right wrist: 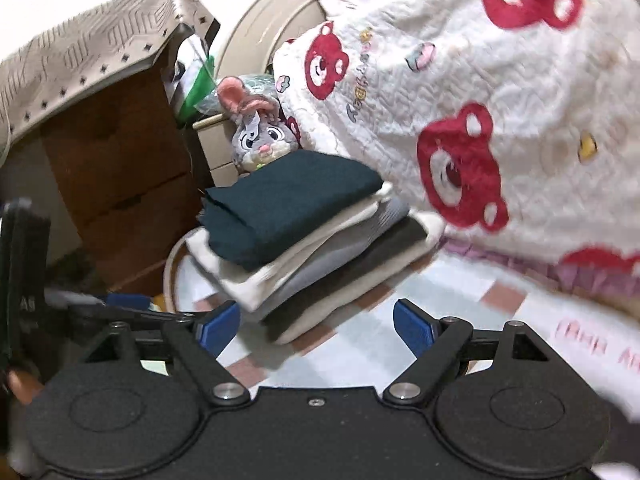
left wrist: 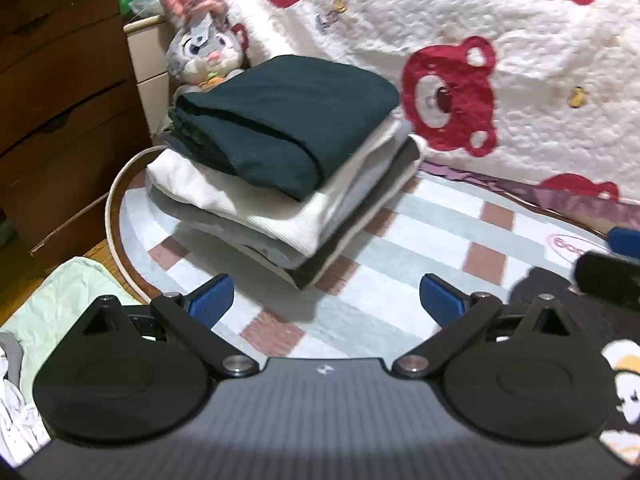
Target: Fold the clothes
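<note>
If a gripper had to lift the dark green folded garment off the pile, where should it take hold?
Probably the dark green garment by its thick rounded fold at the near corner, coming low from the rug side: that edge overhangs the white garment below, so one finger could slip under.

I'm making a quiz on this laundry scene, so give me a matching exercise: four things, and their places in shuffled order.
Things:
1. dark green garment
2. plush rabbit
3. bear-print quilt
4. mint-green cloth

Places:
A. behind the stack
B. on top of the stack
C. left of the rug
D. right of the stack

Pairs: 1-B, 2-A, 3-D, 4-C
</note>
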